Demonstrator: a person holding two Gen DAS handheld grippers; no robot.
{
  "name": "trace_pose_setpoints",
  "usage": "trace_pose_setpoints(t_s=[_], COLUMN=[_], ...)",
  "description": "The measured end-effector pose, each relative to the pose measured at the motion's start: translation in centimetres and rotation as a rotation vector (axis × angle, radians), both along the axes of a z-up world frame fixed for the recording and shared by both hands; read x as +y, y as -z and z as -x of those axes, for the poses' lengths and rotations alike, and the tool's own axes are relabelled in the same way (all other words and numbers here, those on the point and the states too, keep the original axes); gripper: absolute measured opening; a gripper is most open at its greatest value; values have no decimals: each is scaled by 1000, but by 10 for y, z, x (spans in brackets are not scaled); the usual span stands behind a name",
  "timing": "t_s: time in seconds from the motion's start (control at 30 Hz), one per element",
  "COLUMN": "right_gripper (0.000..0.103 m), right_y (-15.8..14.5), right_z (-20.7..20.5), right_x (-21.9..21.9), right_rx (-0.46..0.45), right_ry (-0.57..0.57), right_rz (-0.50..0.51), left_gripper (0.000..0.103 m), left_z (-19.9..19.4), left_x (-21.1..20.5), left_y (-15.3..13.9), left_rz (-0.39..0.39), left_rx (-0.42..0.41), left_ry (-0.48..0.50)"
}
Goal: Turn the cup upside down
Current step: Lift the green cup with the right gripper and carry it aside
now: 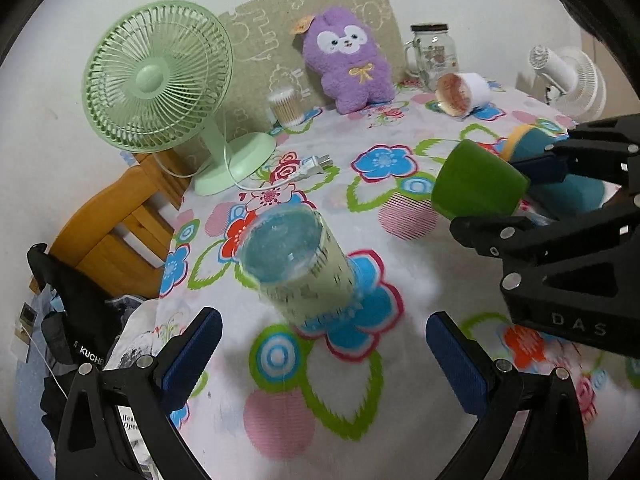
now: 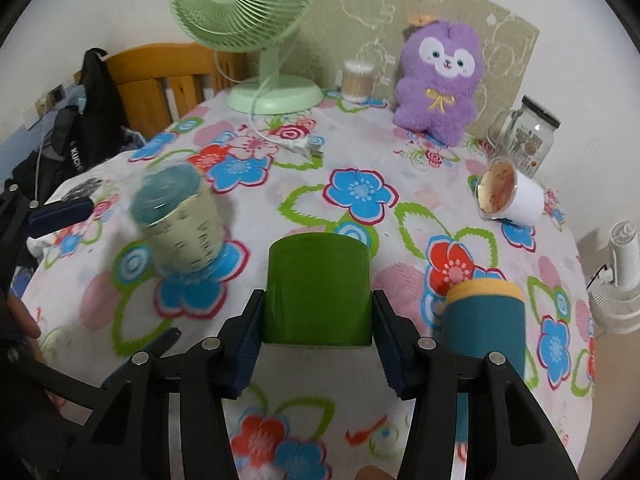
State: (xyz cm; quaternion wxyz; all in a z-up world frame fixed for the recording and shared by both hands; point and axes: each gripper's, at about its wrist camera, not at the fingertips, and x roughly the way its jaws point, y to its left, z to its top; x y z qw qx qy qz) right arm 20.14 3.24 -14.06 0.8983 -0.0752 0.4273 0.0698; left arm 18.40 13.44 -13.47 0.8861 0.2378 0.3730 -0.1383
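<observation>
The right gripper (image 2: 318,320) is pinching the green cup (image 2: 319,290) from both sides, its blue pads pressed against the cup's wall near the end closest to the camera, and in the left wrist view the same cup (image 1: 478,184) is lifted off the flowered tablecloth (image 1: 360,380) and lies tilted, roughly sideways. The left gripper (image 1: 324,344) is spread wide with nothing between its fingers, hovering just short of the pale glass cup (image 1: 296,264) with printed markings, which looks blurred. Judging from the tilt, the green cup is partway through its turn; I cannot tell which end is the mouth. To finish well, the wrist should keep rolling with a firm squeeze, since the smooth wall could slip between the pads, and the rim should come down flat before the pads let go. Room is tightest on the right, where a teal and yellow cylinder (image 2: 484,320) stands just beside the gripper. The glass cup is near on the left. Open cloth lies straight ahead toward the blue flower. The tipped white cup (image 2: 508,196), glass jar (image 2: 528,140), plush toy (image 2: 440,80) and green fan (image 2: 248,4) are well apart.
</observation>
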Motion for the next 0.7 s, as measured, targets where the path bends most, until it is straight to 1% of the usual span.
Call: trace_pose_setpoints(t_s=[0.17, 0.37, 0.53, 0.63, 0.7], right_gripper=[54, 54, 54, 54, 54], right_y=[-4, -3, 10, 20, 25], right_z=[41, 85, 119, 132, 139], right_x=[1, -3, -8, -9, -9], right_rx=[-21, -39, -22, -1, 6], right_ry=[-4, 19, 40, 46, 52], right_rz=[-12, -34, -60, -70, -71], left_gripper=[103, 103, 103, 103, 103], left_z=[32, 77, 111, 126, 135], left_x=[9, 19, 28, 25, 22], left_y=[-1, 0, 7, 15, 20], left_rz=[20, 64, 99, 100, 87], left_rx=[9, 39, 72, 96, 114], left_ry=[5, 20, 15, 28, 48])
